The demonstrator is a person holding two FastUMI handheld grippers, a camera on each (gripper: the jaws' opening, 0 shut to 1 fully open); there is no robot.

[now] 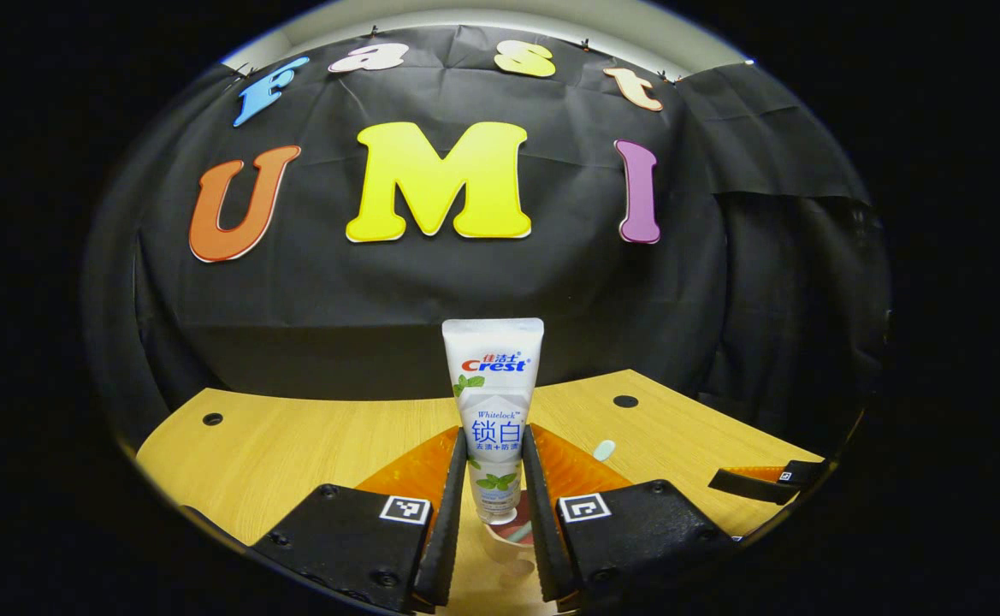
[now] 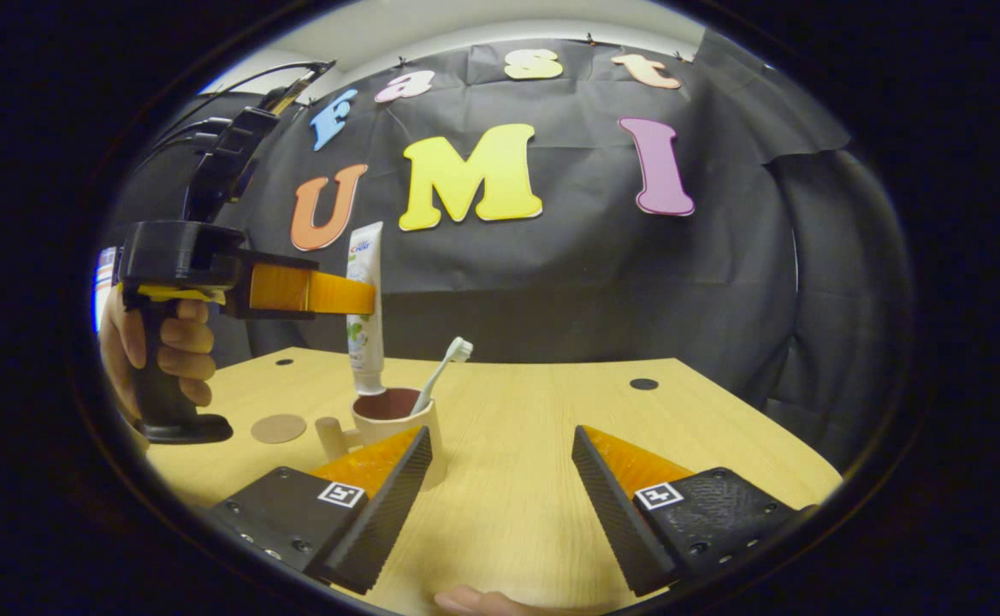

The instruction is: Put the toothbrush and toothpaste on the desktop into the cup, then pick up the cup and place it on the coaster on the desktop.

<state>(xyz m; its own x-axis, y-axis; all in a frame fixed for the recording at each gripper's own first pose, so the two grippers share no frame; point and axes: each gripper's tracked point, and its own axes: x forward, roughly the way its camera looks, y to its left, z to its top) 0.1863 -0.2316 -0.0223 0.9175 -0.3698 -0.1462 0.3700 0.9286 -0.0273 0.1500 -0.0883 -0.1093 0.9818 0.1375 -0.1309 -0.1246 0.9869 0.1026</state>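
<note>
We see the left gripper point(image 1: 494, 479) with its jaws closed on the toothpaste point(image 1: 493, 402), holding the tube upright, cap down, just above the cup point(image 2: 393, 419); the toothbrush point(image 2: 441, 372) leans inside that cup on the counter point(image 2: 517, 479); the right gripper point(image 2: 500, 479) has its jaws wide apart, holding nothing; the coaster point(image 2: 278, 428) lies beside the cup.

My left claw point(image 1: 494, 479) clamped on upright toothpaste point(image 1: 493, 402), cup point(image 1: 508, 535) directly beneath it, wooden desktop point(image 1: 294, 445) ahead
</note>
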